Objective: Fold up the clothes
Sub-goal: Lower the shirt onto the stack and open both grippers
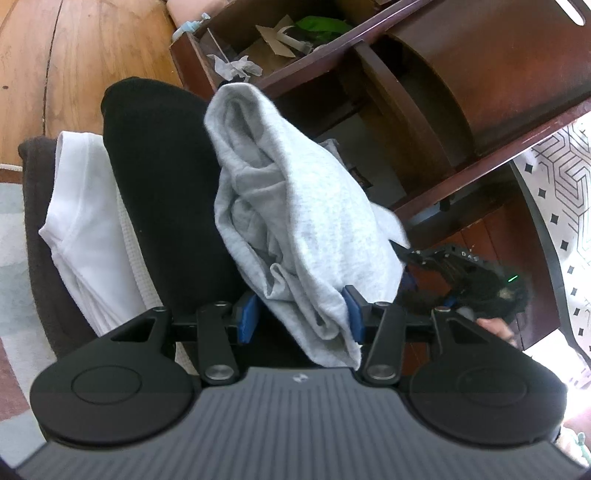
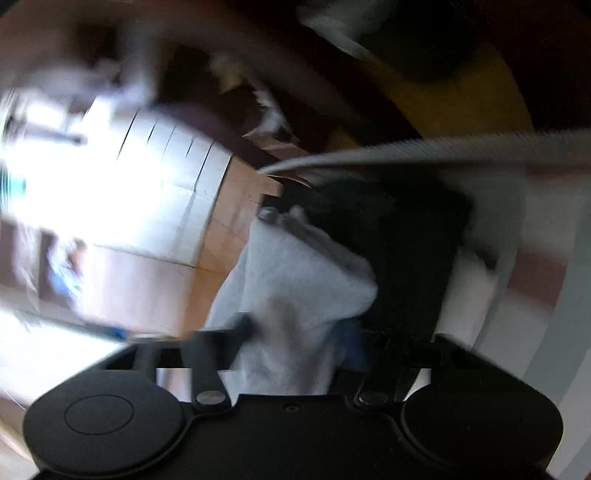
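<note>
- Hanging bunched between the blue pads of the left gripper (image 1: 301, 315), a light grey garment (image 1: 295, 206) rises in thick folds away from the camera; the jaws stand partly open, the right-hand pad pressed into the cloth while the left-hand pad (image 1: 248, 318) sits just clear of it, so whether the cloth is truly clamped cannot be told.
- Behind the grey garment lies a black garment (image 1: 162, 192), and beside that a white garment (image 1: 88, 221) rests on a dark brown cloth (image 1: 33, 221); all three lie on a pale rug (image 1: 11, 229) at the edge of a wooden floor (image 1: 92, 48).
- A dark wooden shelf unit (image 1: 443, 92) stands past the clothes, its upper compartment holding scraps of cardboard and paper (image 1: 273, 40) and something bright green (image 1: 321, 24).
- At the right edge of the left wrist view, the other gripper's black frame (a small green light glowing on it) reaches in toward the grey garment's far side.
- Seen through heavy motion blur, the right gripper (image 2: 299, 339) has the same grey cloth filling the gap between its narrowly set jaws; the cloth looks gripped, though the blur hides the pads' contact.
- Beyond it the right wrist view shows the black garment, the wooden floor and a bright, washed-out patch of light at left.
</note>
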